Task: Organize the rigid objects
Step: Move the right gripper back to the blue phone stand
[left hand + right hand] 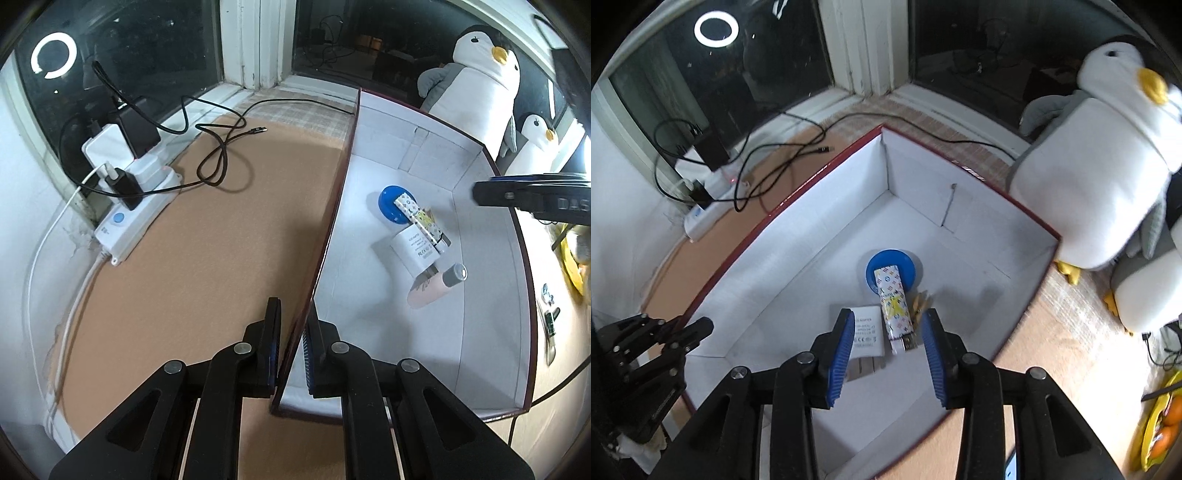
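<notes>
Pinching the box wall with my left tongs, clamped thin and stiff. My right tongs hang apart, empty, above the patterned stick lying across charger and blue lid: light, hard, slick, best gripped on its long sides. Only the left view shows the pink tube.

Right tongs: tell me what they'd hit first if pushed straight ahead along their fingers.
Most likely the patterned lighter, which lies between the open right tongs just ahead, its far end resting on the blue lid inside the white box. Depth is uncertain; the box floor lies below.
</notes>
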{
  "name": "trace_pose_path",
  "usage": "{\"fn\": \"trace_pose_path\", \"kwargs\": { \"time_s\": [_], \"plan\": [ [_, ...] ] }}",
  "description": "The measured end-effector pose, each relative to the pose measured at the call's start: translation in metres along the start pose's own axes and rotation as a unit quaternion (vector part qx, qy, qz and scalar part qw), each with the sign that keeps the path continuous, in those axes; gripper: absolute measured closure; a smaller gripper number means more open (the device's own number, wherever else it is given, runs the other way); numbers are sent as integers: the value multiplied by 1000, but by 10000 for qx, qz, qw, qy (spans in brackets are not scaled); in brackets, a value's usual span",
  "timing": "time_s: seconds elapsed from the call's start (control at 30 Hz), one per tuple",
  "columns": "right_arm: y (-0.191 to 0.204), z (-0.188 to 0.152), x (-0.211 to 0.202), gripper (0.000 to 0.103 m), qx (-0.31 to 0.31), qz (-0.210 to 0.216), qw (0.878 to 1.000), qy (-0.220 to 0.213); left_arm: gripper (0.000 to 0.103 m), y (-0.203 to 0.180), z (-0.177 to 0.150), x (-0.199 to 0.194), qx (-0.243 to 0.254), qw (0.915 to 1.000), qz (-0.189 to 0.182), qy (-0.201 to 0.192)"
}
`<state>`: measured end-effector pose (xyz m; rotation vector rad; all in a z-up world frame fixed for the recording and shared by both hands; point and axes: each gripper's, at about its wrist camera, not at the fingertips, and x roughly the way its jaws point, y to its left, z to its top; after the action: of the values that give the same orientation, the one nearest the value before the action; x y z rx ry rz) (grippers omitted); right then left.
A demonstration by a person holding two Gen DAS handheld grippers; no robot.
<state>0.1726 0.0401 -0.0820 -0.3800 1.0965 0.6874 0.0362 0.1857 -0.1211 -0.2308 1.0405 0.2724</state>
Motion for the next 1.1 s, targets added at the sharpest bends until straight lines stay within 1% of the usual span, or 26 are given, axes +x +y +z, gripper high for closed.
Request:
{"fn": "trace_pose_path", "kwargs": {
  "time_s": [0.07, 0.1, 0.27, 0.37, 0.43, 0.47, 0.5, 0.57, 0.63, 0.67, 0.8, 0.93, 1.03, 1.1],
  "plan": [
    [-6, -8, -10, 64, 78, -25, 9999, -83, 91, 0, -2, -1, 13, 10000, 24, 27],
    [-11, -14, -15, 63, 155, -23, 9998, -126, 88, 0, -3, -1, 8, 10000, 16, 48],
    [-43, -45, -43, 62, 551, 40, 9981, -289, 84, -3, -8, -4, 49, 9999, 82, 74],
    [-66, -69, -55, 62, 805, 4, 9962, -321, 83, -5, -9, -5, 61, 9999, 144, 56],
    [-85, -88, -63, 62, 1023, -24, 9942, -320, 80, -6, -8, -6, 47, 9998, 173, 61],
    [-93, -94, -65, 62, 1113, -28, 9933, -319, 75, -6, -8, -6, 38, 9998, 187, 51],
    [-103, -104, -67, 62, 1238, -49, 9918, -306, 72, -7, -8, -7, 34, 9998, 201, 36],
    [-120, -121, -69, 62, 1463, -73, 9888, -284, 72, -8, -8, -7, 40, 9997, 220, 21],
    [-138, -136, -68, 62, 1726, -54, 9847, -217, 72, -10, -7, -7, 45, 9997, 224, 18],
    [-145, -143, -66, 62, 1871, -13, 9820, -259, 72, -11, -7, -7, 50, 9997, 224, 15],
    [-158, -166, -55, 62, 2122, 58, 9771, -135, 72, -12, -6, -8, 63, 9997, 234, 7],
    [-160, -177, -37, 62, 2247, 160, 9743, 34, 72, -13, -6, -8, 61, 9997, 239, 4],
    [-161, -179, -20, 62, 2348, 222, 9717, 133, 72, -13, -6, -9, 60, 9997, 231, 6],
    [-162, -179, -8, 62, 2350, 154, 9715, 258, 72, -13, -6, -9, 58, 9997, 235, 3]
  ]
}}
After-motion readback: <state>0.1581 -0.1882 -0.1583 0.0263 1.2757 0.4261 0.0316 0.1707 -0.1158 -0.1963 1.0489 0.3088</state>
